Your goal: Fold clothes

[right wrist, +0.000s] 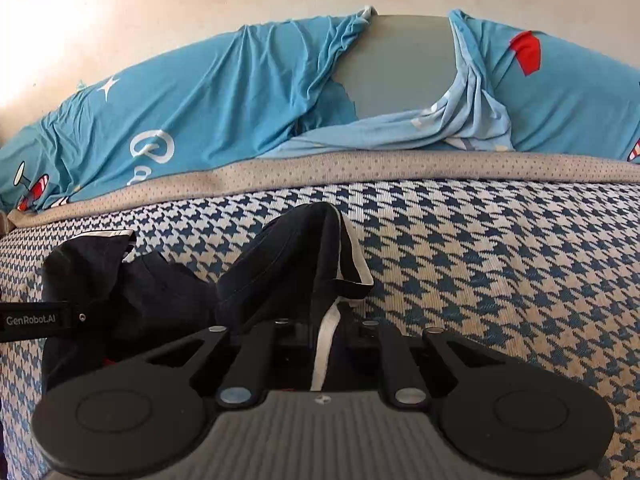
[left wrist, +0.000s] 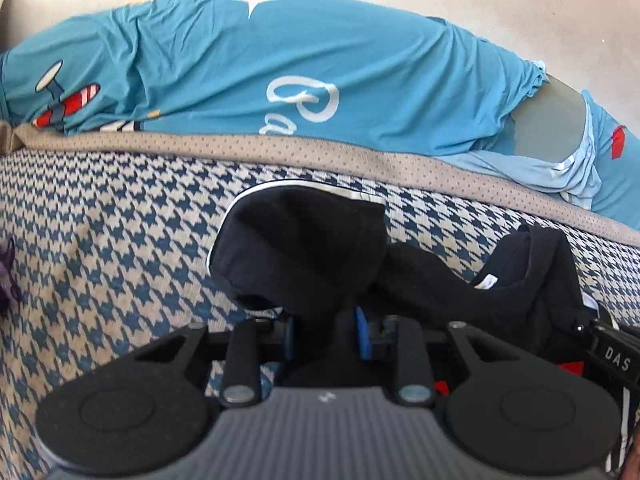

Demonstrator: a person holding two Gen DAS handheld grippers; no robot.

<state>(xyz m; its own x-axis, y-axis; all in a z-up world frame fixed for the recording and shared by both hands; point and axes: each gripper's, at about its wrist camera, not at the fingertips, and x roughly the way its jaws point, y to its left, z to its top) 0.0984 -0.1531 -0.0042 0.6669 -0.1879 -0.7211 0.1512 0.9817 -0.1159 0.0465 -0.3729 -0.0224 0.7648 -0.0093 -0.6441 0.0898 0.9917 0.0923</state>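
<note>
Pinching the black garment (left wrist: pixel 304 248) near its white-piped edges, left gripper (left wrist: pixel 326 320) and right gripper (right wrist: pixel 326 332) are both clamped on cloth; it looks light, limp, prone to sagging.

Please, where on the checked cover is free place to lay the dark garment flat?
Free: the houndstooth cover right of the dark garment, up to the beige band; also left of it, toward a purple item. Crowded: the middle, where the left claw and right claw pinch the garment.
</note>
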